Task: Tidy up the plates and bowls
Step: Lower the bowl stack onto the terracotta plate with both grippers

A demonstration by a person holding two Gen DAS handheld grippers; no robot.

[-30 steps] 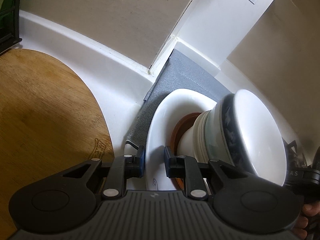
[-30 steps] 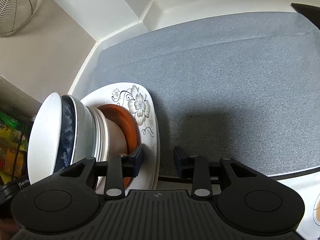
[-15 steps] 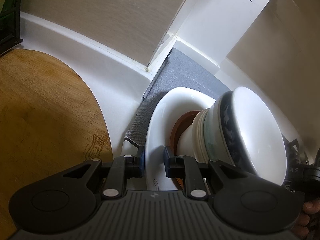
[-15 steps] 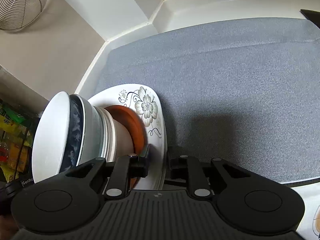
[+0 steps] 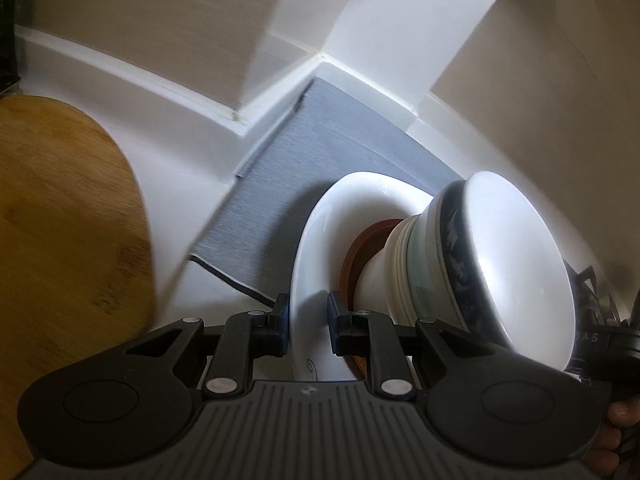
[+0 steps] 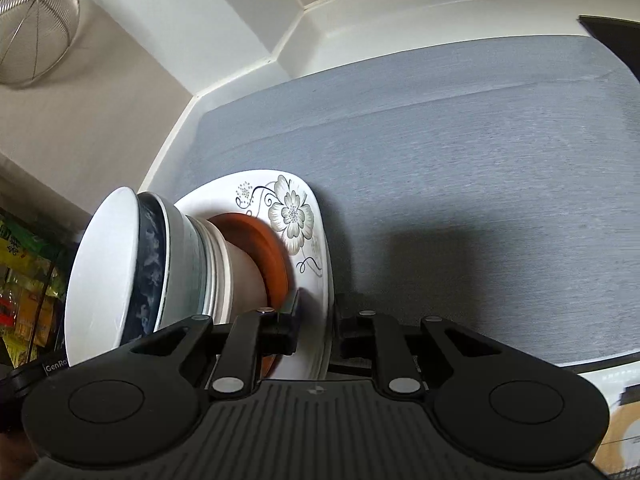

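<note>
White porcelain pinched from both sides: left tool clamped on near rim of floral plate; right tool likewise clamped on opposite rim of same plate. Noted right jaws just closing within the last second, from wide apart onto the rim; pads now pressing porcelain on either face. Left grip unchanged over the same span. Judged as two-handed hold now complete, plate and load ready for carrying as one unit. Background streaked in both views and more grey mat exposed beside the plate than a second ago, so taken as a sideways shift along the counter already under way.

Load recorded: floral plate at bottom, white with black-and-grey blossom print; on it a brown saucer; above that a nest of bowls, ribbed white at base, pale green, dark blue with pale mottling, plain white on top. Stack leaning in fisheye view; true tilt not determinable. Wooden board well apart to the left. Wire basket on far wall.
</note>
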